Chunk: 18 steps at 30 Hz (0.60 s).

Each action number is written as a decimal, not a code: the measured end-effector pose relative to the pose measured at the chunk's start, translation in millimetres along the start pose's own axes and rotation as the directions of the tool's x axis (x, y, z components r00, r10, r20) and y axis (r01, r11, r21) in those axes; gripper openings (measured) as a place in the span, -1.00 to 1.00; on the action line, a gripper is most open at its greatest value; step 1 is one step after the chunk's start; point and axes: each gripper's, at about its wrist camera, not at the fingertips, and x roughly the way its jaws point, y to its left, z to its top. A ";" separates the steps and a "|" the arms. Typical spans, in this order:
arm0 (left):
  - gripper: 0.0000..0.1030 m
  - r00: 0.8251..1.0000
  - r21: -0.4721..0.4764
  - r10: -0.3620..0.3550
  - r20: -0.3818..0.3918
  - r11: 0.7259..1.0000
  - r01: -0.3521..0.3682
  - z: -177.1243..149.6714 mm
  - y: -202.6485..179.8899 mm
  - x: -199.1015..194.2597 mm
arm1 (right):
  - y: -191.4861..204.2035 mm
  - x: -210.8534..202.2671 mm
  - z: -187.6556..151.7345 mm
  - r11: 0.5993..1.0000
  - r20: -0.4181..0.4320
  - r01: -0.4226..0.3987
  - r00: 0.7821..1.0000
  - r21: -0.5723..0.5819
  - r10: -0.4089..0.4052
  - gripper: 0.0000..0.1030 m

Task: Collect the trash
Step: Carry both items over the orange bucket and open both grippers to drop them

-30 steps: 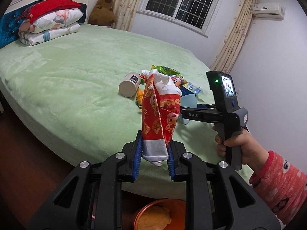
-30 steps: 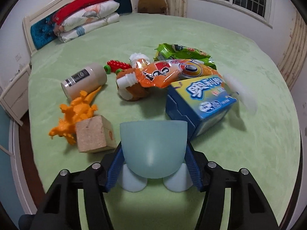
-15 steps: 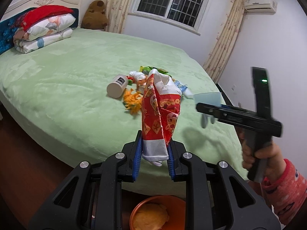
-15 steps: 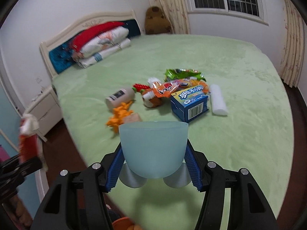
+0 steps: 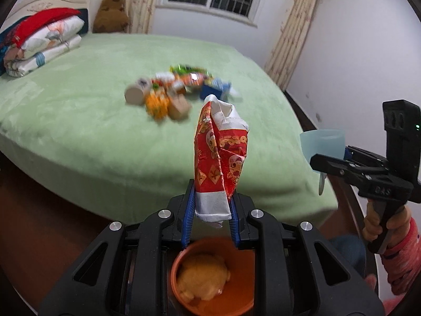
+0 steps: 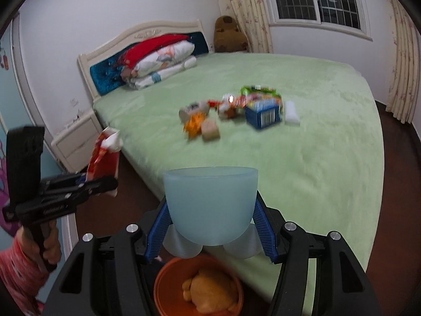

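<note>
My left gripper (image 5: 211, 210) is shut on a crumpled red and white wrapper (image 5: 221, 158), held upright above an orange bin (image 5: 210, 305) on the floor. In the right wrist view the same wrapper (image 6: 104, 155) shows at the left. My right gripper (image 6: 210, 226) is shut on a pale blue plastic cup (image 6: 210, 205), also over the orange bin (image 6: 168, 289), which holds a yellowish crumpled lump. The blue cup (image 5: 322, 144) appears at the right of the left wrist view. A blurred pile of trash and toys (image 6: 231, 110) lies on the green bed (image 6: 329, 163).
The pile includes a blue box (image 6: 263, 113), a green snack bag (image 6: 259, 90), a white roll (image 6: 292, 110), an orange toy (image 6: 194, 125), a wooden block (image 6: 210, 130). Folded bedding (image 6: 160, 63) lies by the headboard. A nightstand (image 6: 76, 142) stands left of the bed.
Both grippers drew back from the bed toward its edge, each keeping its load. The orange bin now shows fuller below both. The right gripper with the cup left the pile.
</note>
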 end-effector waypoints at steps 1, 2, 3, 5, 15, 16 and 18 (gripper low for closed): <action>-0.57 1.000 0.002 0.001 -0.024 1.000 -0.001 -7.4 -0.8 4.4 | 2.4 2.0 -11.4 1.000 -0.018 -0.002 1.000 0.001 0.002 0.14; -0.57 0.999 0.002 0.000 -0.043 1.000 0.000 -13.2 -1.0 8.0 | 4.3 6.3 -21.5 1.000 -0.039 -0.006 0.999 0.004 0.006 0.14; -0.57 0.997 -0.001 -0.005 -0.077 1.000 0.005 -23.2 -1.1 15.5 | 5.8 9.1 -30.6 1.000 -0.054 -0.008 0.998 0.006 0.009 0.14; -0.57 0.991 -0.006 -0.003 -0.132 1.000 0.002 -40.3 -1.6 29.8 | 8.7 20.0 -53.5 1.000 -0.104 -0.007 0.995 0.012 0.008 0.14; -0.57 0.863 -0.057 0.041 -0.504 0.995 -0.081 -138.9 1.5 134.5 | 7.2 107.2 -158.8 0.995 -0.435 0.042 0.900 0.087 0.000 0.14; -0.57 0.852 -0.052 0.045 -0.522 0.995 -0.085 -144.8 0.9 140.3 | 6.6 113.3 -165.1 0.995 -0.458 0.044 0.889 0.092 0.003 0.14; -0.57 0.821 -0.032 0.069 -0.567 0.994 -0.106 -159.1 -1.6 154.3 | 6.5 124.4 -176.8 0.994 -0.496 0.051 0.868 0.092 0.002 0.14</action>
